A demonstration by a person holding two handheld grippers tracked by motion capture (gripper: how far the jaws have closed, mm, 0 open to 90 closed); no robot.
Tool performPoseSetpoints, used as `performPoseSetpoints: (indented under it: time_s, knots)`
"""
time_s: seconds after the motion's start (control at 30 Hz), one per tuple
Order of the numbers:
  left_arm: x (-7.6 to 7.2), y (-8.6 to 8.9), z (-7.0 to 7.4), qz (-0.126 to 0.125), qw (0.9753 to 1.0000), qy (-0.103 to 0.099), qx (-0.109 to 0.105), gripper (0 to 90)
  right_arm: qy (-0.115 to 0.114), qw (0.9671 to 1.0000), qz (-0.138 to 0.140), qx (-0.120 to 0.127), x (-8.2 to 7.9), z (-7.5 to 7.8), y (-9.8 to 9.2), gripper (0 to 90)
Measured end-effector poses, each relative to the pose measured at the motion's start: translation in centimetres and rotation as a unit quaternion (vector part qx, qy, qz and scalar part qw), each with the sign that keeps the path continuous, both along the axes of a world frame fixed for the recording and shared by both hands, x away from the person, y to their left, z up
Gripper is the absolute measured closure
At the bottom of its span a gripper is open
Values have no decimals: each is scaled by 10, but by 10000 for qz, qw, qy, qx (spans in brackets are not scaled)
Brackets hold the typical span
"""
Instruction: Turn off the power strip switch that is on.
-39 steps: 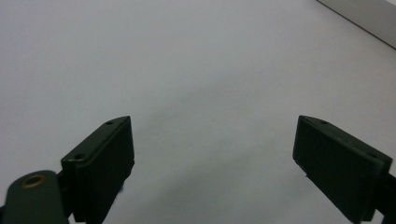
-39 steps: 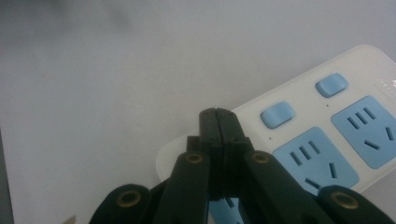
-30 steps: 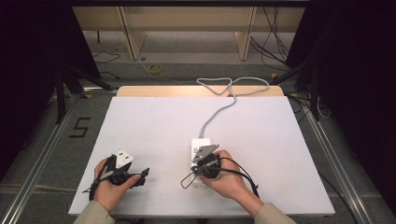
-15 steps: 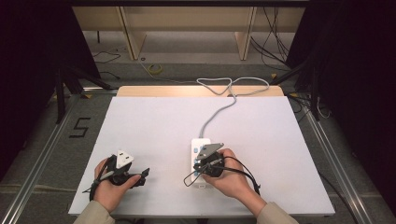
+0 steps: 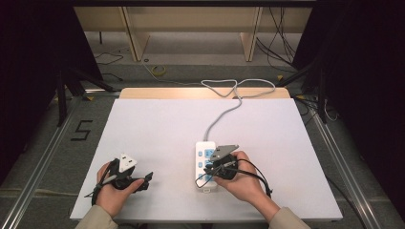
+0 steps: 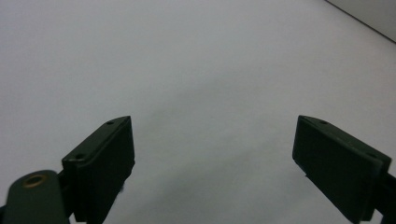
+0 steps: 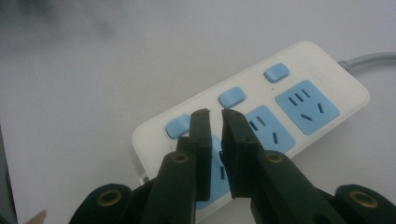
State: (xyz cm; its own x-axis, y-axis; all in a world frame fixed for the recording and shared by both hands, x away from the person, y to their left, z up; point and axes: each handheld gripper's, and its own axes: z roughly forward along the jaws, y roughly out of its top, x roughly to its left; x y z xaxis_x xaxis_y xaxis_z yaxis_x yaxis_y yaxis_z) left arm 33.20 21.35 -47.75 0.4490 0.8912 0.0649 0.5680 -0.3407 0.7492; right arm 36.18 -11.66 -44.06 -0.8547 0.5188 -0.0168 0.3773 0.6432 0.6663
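Note:
A white power strip with blue sockets lies on the table, slightly right of centre and near the front; its grey cable runs toward the far edge. In the right gripper view the power strip shows a row of blue switches. My right gripper is shut with nothing between its jaws, and its tips hover just over the strip beside the nearest switch. In the high view the right gripper sits over the strip's near half. My left gripper stands open above bare table, also seen as the left gripper.
The white table top has a wooden strip along its far edge. The cable loops over that edge. Metal rails flank the table, and a black "5" mark is on the floor at left.
My right gripper has shifted slightly over the power strip. The left gripper has stayed where it was.

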Motion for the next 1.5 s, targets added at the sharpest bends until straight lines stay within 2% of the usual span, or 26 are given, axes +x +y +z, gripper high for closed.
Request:
performPoseSetpoints:
  time_s: [0.17,0.33,0.57,0.77,1.0,1.27,1.5]
  knots:
    - [0,0,0,-25,10000,22,15,127,-12,9999,-134,86,1,0,-14,803]
    - [-1,-1,0,-29,10000,17,5,127,27,9993,-311,181,2,-1,-28,745]
    - [-1,-1,-1,-41,10000,26,1,127,46,9972,-647,360,2,-4,-51,650]
    - [-1,-1,-1,-40,10000,31,5,127,30,9955,-847,434,1,-7,-71,610]
    - [-1,0,-1,-20,10000,38,2,127,-70,9922,-1101,587,-2,-10,-96,561]
    - [-1,0,-2,-32,10000,54,13,127,-237,9859,-1465,768,-9,-10,-127,534]
    - [0,0,-2,-28,10000,60,5,125,-291,9829,-1632,796,-13,-13,-141,503]
